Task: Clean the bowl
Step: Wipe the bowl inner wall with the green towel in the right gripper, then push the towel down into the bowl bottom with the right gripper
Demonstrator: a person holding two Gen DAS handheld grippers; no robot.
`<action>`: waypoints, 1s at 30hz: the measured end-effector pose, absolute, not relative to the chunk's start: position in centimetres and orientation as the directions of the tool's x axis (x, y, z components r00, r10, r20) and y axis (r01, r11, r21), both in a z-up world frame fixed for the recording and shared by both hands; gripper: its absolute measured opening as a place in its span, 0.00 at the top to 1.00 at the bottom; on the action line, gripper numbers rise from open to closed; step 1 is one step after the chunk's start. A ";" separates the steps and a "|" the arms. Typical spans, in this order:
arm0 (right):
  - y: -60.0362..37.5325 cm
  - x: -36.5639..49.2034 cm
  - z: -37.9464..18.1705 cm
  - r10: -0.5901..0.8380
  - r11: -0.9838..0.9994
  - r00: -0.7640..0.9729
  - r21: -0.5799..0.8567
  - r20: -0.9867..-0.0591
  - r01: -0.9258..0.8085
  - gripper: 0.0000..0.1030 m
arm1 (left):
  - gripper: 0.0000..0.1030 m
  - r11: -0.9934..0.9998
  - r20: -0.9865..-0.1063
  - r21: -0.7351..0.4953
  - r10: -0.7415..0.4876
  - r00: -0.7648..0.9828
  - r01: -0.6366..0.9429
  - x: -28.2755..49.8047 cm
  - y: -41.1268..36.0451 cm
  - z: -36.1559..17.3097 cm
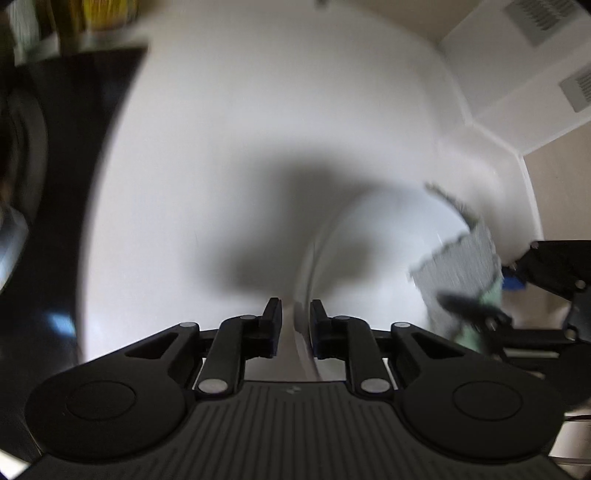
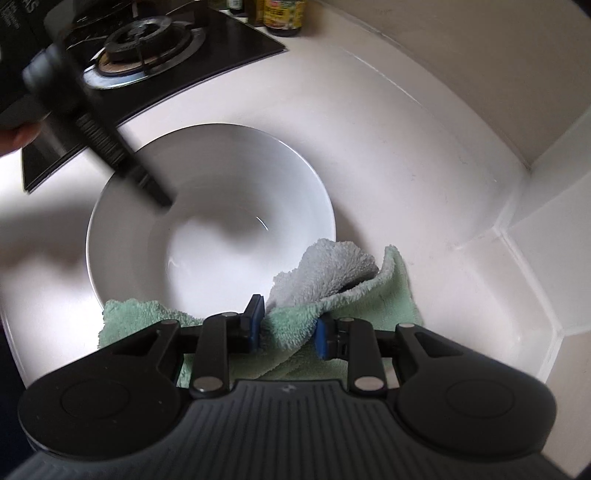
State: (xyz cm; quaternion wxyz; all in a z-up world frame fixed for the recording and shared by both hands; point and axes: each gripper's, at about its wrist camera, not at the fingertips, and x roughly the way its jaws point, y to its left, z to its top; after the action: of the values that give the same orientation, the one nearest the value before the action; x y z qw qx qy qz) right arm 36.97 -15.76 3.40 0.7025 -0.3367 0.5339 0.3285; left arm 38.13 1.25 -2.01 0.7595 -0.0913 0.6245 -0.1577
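A white bowl (image 2: 221, 192) stands on the white counter, and its blurred rim (image 1: 301, 280) runs up the left wrist view. My left gripper (image 1: 295, 317) straddles that rim with its jaws narrow; blur hides whether the pads press on it. In the right wrist view this left gripper (image 2: 159, 197) is a dark smear over the bowl's upper-left rim. My right gripper (image 2: 290, 325) is shut on a green and grey cloth (image 2: 332, 266) at the bowl's near-right edge. The cloth (image 1: 458, 266) hangs from it over the bowl.
A black gas hob (image 2: 144, 40) with a burner lies beyond the bowl at the upper left. Bottles (image 2: 284, 14) stand behind it. The counter (image 2: 388, 129) ends at a tiled wall corner (image 2: 535, 240) on the right. A person's hand (image 2: 14, 136) shows at the left edge.
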 end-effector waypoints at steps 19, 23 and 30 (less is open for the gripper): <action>-22.7 32.6 4.5 0.243 0.953 0.347 0.156 -0.906 -0.258 0.79 | 0.90 0.990 -0.924 -0.130 -0.141 0.356 0.056 34.8 -2.9 -0.4; -24.5 29.2 4.9 0.322 0.946 0.382 0.310 -0.866 -0.094 0.78 | 0.90 0.992 -0.928 -0.120 -0.122 0.351 0.029 34.8 -2.8 -0.1; -21.8 24.2 5.5 0.398 0.887 0.355 0.256 -0.846 -0.385 0.93 | 0.95 0.983 -0.937 -0.173 -0.182 0.298 0.055 34.9 -1.6 -0.4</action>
State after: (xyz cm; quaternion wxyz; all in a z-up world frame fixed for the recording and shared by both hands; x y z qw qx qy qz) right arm 24.15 -21.79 5.50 0.8232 0.0066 0.5155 0.2378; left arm 34.89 -1.64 -0.36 0.8038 -0.0539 0.5879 -0.0735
